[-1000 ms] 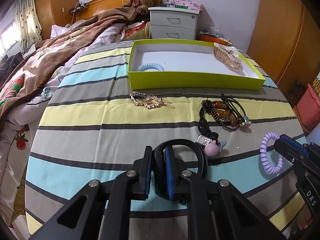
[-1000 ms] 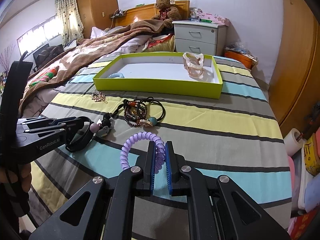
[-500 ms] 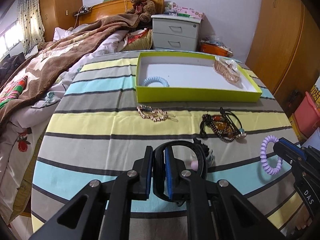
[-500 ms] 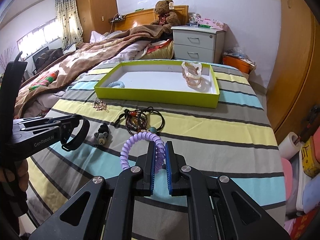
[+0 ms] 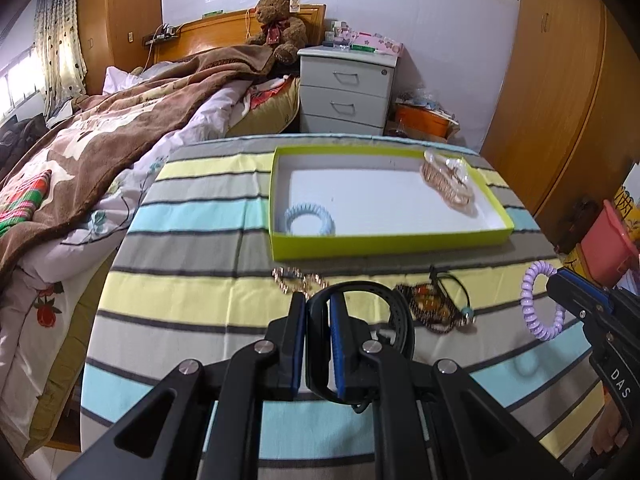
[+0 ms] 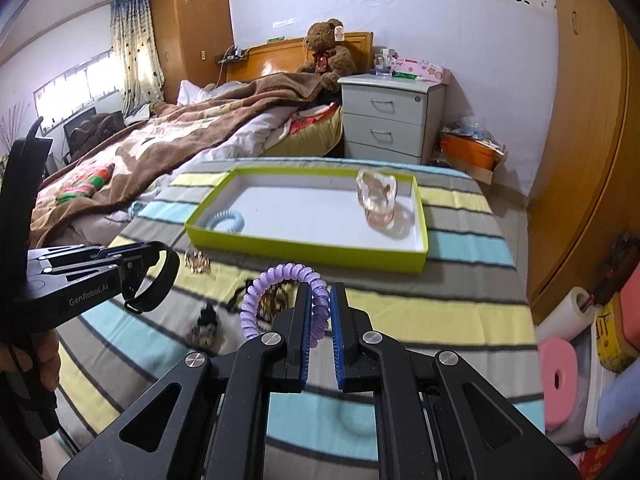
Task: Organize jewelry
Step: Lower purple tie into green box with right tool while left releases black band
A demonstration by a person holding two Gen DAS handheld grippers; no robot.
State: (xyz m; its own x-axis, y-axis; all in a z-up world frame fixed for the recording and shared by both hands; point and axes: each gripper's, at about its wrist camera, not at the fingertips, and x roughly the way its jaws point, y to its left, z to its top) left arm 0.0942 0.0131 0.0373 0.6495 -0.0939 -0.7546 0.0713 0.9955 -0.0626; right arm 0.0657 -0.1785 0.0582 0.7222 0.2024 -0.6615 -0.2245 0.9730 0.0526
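Observation:
My left gripper [image 5: 318,304] is shut on a black band [image 5: 362,290] and holds it above the striped cloth; it also shows in the right wrist view [image 6: 136,254]. My right gripper [image 6: 320,300] is shut on a purple spiral hair tie [image 6: 280,276], also raised; the tie shows at the right of the left wrist view [image 5: 536,304]. The green tray [image 5: 384,244] lies beyond, holding a blue spiral tie [image 5: 310,220] and a pink hair claw [image 5: 446,180]. A gold clip [image 5: 298,278], a beaded bracelet bundle [image 5: 436,306] and a small bear charm [image 6: 206,326] lie on the cloth.
The striped cloth [image 5: 192,280] covers a table next to a bed with a brown blanket [image 5: 100,140]. A grey nightstand [image 5: 348,92] and a teddy bear [image 5: 280,20] stand behind. Wooden wardrobes [image 5: 560,80] and pink bins [image 5: 608,248] are on the right.
Both grippers have lifted higher with their items and tilted up. The black band has come off the cloth, and the tray now appears farther down in both views.

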